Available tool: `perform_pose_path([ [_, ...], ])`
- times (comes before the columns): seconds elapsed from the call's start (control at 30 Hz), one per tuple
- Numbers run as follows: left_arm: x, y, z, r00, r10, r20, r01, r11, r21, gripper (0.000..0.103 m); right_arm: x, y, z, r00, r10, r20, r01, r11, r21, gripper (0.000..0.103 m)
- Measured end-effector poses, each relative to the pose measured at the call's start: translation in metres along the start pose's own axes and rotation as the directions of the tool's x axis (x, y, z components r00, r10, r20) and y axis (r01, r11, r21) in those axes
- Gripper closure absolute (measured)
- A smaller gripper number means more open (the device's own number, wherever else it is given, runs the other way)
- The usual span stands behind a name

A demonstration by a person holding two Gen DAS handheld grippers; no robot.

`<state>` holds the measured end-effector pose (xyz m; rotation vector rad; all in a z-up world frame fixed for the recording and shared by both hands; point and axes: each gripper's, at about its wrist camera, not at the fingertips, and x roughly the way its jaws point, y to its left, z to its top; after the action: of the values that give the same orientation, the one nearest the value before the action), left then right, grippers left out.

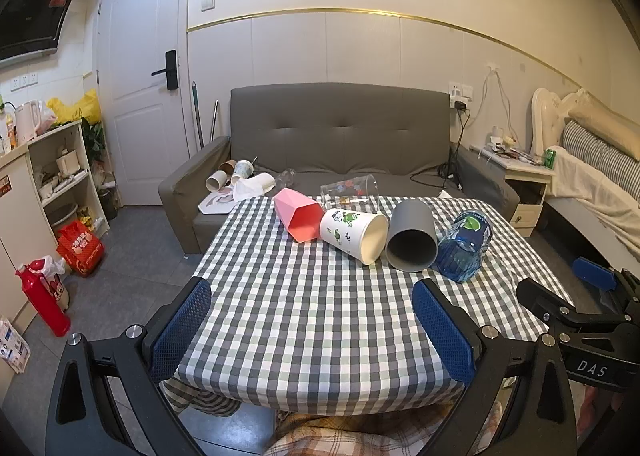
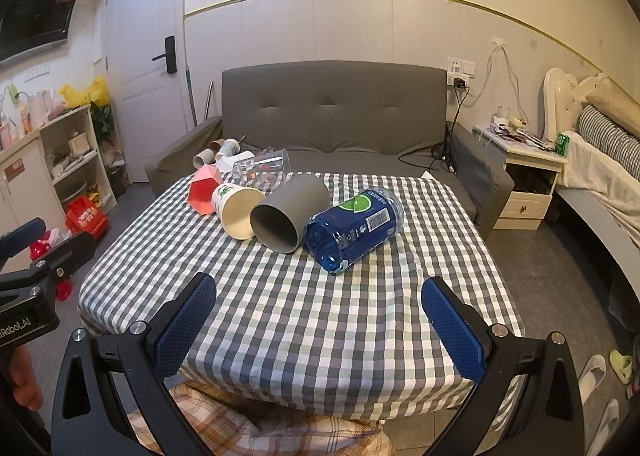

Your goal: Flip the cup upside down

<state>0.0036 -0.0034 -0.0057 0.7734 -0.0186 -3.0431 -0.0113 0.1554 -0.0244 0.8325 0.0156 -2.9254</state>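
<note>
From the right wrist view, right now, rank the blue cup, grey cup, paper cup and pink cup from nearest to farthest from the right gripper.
1. Blue cup: on its side, just ahead of the right gripper, slightly right.
2. Grey cup: on its side, left of the blue one.
3. Paper cup: further left.
4. Pink cup: far left, farthest back.
</note>
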Motion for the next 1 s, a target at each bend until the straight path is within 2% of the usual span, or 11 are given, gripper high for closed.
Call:
perform_pose_path([
  [1.0,0.0015,0.0,-0.0007,1.0,0.001,-0.005,-0.001,1.0,0.002,0.0,0.0036,0.0045,-0.0028,1.0,0.002,-0.005,-0.002,1.0,-0.003,0.0],
])
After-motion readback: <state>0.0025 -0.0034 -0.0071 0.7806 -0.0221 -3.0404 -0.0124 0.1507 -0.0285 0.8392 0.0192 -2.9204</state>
